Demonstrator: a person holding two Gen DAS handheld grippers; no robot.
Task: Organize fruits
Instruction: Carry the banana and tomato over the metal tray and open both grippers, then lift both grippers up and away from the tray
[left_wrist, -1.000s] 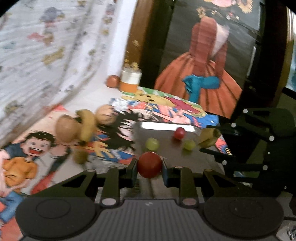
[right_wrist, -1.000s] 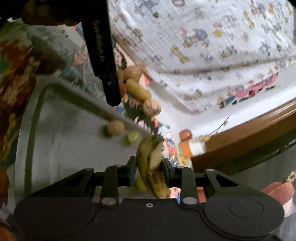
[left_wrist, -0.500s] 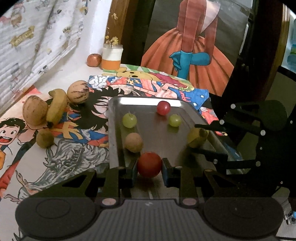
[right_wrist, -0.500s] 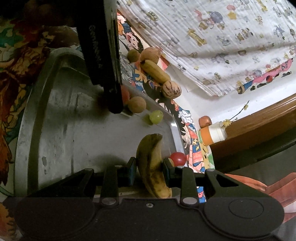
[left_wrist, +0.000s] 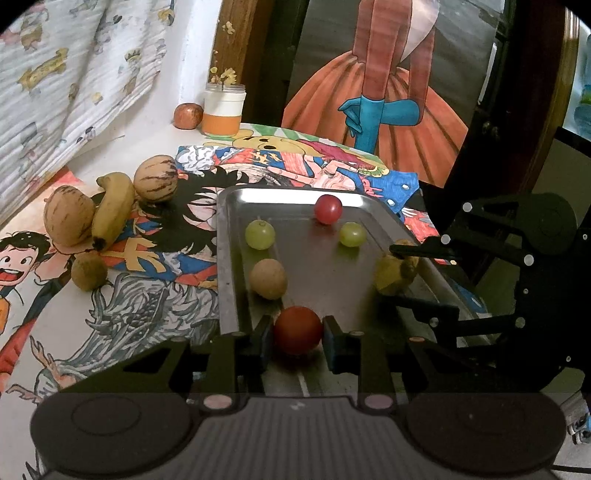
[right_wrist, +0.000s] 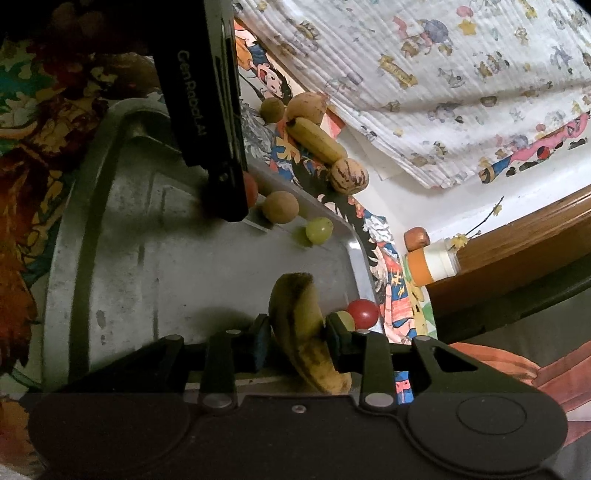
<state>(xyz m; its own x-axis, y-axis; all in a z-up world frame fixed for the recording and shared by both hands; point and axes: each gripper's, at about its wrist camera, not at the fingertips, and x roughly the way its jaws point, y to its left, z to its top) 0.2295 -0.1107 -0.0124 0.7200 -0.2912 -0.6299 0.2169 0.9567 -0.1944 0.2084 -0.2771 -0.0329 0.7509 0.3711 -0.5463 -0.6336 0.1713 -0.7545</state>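
Note:
My left gripper (left_wrist: 297, 332) is shut on a red round fruit (left_wrist: 297, 329), low over the near end of the metal tray (left_wrist: 226, 266). In the tray lie a brown round fruit (left_wrist: 268, 283), two green grapes (left_wrist: 260, 234) (left_wrist: 352, 234) and a small red fruit (left_wrist: 328, 209). My right gripper (right_wrist: 297, 332) is shut on a spotted banana (right_wrist: 301, 325) just above the tray (right_wrist: 74, 236); it shows at the tray's right side in the left wrist view (left_wrist: 413, 273). The left gripper's finger (right_wrist: 210, 122) reaches into the right wrist view.
Left of the tray on the cartoon cloth lie a banana (left_wrist: 112, 208), two striped melons (left_wrist: 68, 220) (left_wrist: 155, 178) and a kiwi (left_wrist: 88, 270). A jar (left_wrist: 223, 109) and an apple (left_wrist: 188, 115) stand at the back by the wall.
Both grippers have come down over the tray with their fruit held. The left gripper has moved from the cloth side to the tray's near end; the banana has dropped close to the tray floor.

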